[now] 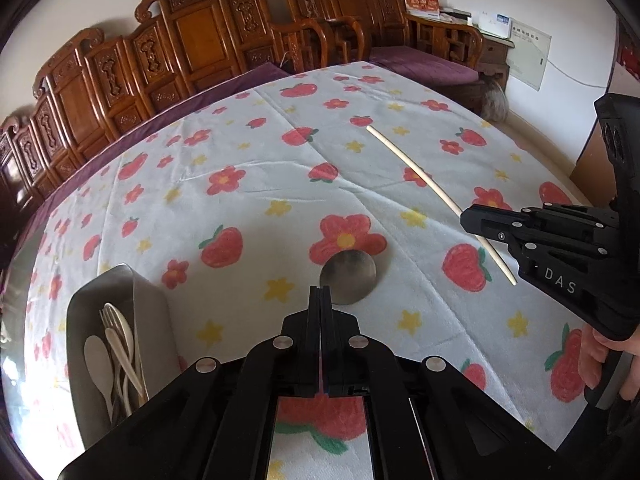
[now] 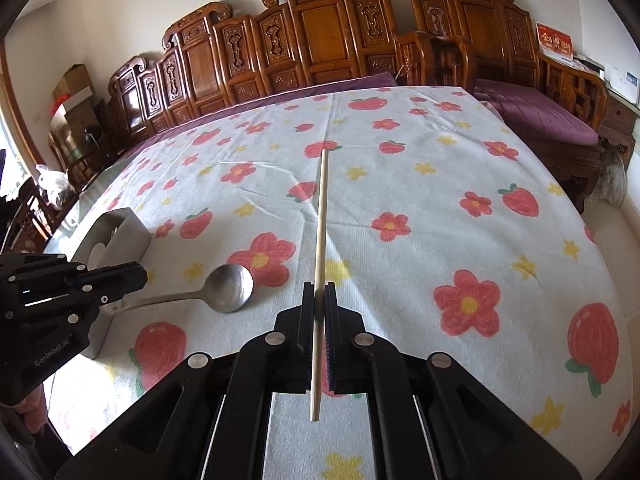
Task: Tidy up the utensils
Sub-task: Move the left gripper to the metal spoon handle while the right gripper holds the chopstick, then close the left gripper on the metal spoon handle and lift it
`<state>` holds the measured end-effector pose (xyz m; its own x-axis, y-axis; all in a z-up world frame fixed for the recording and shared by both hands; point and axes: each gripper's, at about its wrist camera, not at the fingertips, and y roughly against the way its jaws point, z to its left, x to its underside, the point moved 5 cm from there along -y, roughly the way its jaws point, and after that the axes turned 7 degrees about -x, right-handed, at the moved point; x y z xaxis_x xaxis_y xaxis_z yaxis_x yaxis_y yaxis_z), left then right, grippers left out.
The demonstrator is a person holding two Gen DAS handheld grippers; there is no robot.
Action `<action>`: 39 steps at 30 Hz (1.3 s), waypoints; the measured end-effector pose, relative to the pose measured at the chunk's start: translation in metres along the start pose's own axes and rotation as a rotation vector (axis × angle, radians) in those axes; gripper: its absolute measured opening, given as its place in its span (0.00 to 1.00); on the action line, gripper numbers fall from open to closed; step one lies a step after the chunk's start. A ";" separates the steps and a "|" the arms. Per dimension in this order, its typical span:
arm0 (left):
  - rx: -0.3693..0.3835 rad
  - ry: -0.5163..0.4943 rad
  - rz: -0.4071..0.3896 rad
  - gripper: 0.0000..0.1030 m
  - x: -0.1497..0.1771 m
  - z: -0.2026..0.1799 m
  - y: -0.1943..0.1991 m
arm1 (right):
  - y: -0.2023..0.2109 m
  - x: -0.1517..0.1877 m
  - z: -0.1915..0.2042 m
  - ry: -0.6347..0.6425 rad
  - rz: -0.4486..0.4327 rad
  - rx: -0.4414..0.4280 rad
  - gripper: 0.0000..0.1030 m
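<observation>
Left wrist view: the left tool (image 1: 321, 300) is hovering fully closed over the metal spoon (image 1: 348, 277), gripping nothing.
Right wrist view: the right tool (image 2: 319, 294) is clamping the chopstick (image 2: 320, 216) near its back end, the long part jutting forward above the worktop (image 2: 440, 184).
Spoon: lying near the worktop's front left, its handle reaching toward the metal holder (image 1: 150, 304) already containing cutlery.
Handling: the chopstick is looking light, stiff and thin, likely swivelling in the pads; the spoon is looking smooth and slippery, best pinched across its flat handle.
</observation>
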<state>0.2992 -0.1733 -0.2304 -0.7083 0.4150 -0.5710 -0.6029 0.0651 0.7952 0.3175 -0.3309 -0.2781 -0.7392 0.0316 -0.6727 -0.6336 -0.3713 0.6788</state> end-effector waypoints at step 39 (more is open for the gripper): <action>0.042 -0.202 0.190 0.00 0.025 -0.018 -0.050 | 0.000 -0.002 0.000 -0.008 -0.005 -0.023 0.06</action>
<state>0.3054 -0.1822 -0.2879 -0.7169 0.5959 -0.3618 -0.4475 0.0045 0.8943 0.3187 -0.3310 -0.2771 -0.7381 0.0412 -0.6735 -0.6318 -0.3926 0.6684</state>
